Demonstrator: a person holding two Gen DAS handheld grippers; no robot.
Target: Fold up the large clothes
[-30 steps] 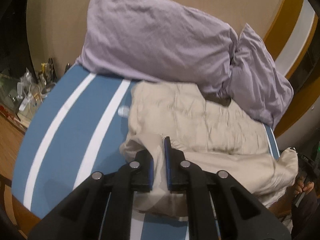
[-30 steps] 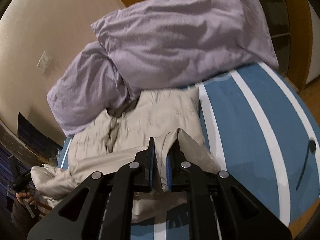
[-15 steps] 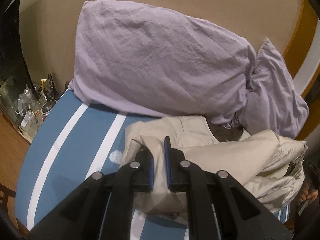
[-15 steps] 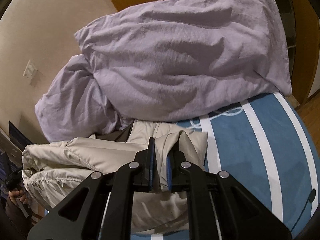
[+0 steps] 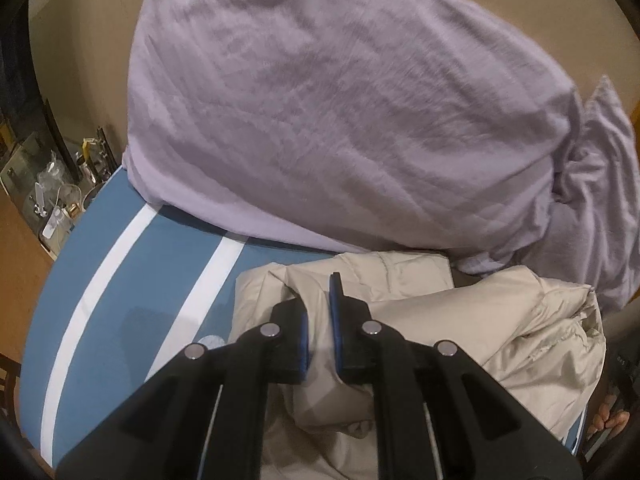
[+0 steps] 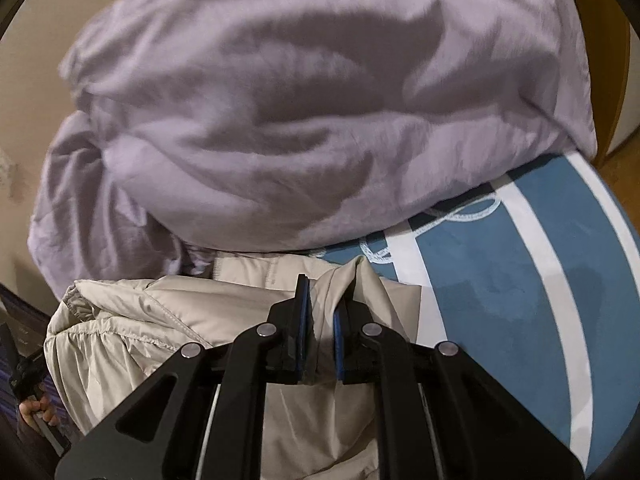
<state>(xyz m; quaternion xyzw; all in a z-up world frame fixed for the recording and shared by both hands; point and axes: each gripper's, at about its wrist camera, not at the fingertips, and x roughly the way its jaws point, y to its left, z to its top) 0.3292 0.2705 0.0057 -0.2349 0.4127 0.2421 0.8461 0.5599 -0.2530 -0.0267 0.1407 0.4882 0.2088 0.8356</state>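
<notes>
A beige padded jacket (image 5: 472, 320) lies bunched on a blue bed cover with white stripes (image 5: 132, 300). My left gripper (image 5: 318, 312) is shut on a fold of the jacket at its left edge. In the right wrist view my right gripper (image 6: 322, 312) is shut on a fold of the same jacket (image 6: 168, 320) at its right edge, beside the striped cover (image 6: 500, 280). Both held edges are carried over the jacket's body, close to the pillows. The cloth under the grippers is hidden.
A big lilac pillow (image 5: 340, 112) and a second one (image 5: 600, 208) lean on the wall just behind the jacket; the big pillow also fills the right wrist view (image 6: 300, 120). A cluttered side shelf (image 5: 52, 196) stands at the left. A person's hand (image 6: 34, 408) shows at the far left.
Both grippers have carried the jacket's near edge forward towards the pillows, folding it over the body. The pillows now loom much larger in both views.
</notes>
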